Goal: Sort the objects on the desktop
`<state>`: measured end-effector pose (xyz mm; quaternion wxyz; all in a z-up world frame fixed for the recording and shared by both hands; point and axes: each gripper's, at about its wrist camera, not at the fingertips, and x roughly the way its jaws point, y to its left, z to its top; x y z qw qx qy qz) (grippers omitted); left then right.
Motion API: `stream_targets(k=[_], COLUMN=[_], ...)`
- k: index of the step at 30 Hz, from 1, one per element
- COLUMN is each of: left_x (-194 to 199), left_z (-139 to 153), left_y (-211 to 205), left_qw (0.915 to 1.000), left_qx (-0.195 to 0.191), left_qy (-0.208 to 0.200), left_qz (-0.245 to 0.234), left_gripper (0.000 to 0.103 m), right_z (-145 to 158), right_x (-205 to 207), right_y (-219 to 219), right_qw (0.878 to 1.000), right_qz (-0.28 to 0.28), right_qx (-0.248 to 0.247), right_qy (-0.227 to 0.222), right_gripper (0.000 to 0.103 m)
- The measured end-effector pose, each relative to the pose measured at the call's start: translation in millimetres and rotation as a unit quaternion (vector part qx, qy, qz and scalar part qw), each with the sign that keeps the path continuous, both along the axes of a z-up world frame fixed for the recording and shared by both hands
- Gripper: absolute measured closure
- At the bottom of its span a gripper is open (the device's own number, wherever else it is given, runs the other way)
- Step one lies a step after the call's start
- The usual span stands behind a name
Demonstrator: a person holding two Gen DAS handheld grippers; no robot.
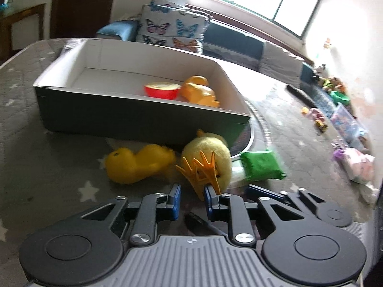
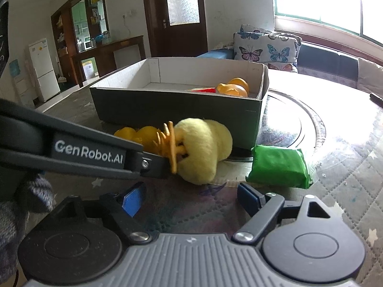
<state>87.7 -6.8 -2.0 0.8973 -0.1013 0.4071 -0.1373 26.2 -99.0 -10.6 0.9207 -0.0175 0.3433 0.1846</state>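
Blue-padded fingers of the left gripper (image 1: pixel 192 199) reach the orange feet of a plush chick (image 1: pixel 208 157) on the star-patterned table cover (image 1: pixel 47 167); the jaws stand narrowly parted with a foot at the tip of one pad, and whether they already pinch it cannot be told. The right gripper (image 2: pixel 191 196) hangs spread wide and empty just short of the same toy, near a green packet (image 2: pixel 280 165) lying beside it.

The chick rests just in front of the dark box (image 1: pixel 134 117), touching a yellow rubber duck (image 1: pixel 136 162). Inside the box sit a red bowl (image 1: pixel 161 90) and an orange duck (image 1: pixel 199 91), so the sorting looks partly done, with the plush toy apparently the piece in hand. The next move likely calls for a firm closing on the feet or body, then a lift over the box's near wall.

A dark slim object below the left fingers is too blurred to name. The left gripper's arm hides part of the rubber duck in the right view, and clutter on the floor beyond the table is indistinct.
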Motion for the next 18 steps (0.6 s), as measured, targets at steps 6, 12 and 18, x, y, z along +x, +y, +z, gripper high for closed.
stream_targets(k=[6, 12, 18], left_x=[1.5, 3.0, 4.4], left_z=[3.4, 9.3, 14.5], left_y=[2.1, 4.7, 11.2], left_qw=[0.9997, 0.9991, 0.9989], left_qx=[-0.021, -0.033, -0.039], left_qy=[-0.002, -0.01, -0.019], left_qz=[-0.012, -0.023, -0.019], left_gripper=[0.08, 0.079, 0.079], right_z=[1.8, 6.0, 7.4], right_x=[1.9, 9.7, 17.9], right_y=[0.7, 6.9, 12.2], right_qw=[1.0, 1.0, 1.0], right_qz=[0.001, 0.009, 0.007], right_qx=[0.004, 0.004, -0.001], right_qy=[-0.007, -0.015, -0.018], right_gripper=[0.021, 0.021, 0.037])
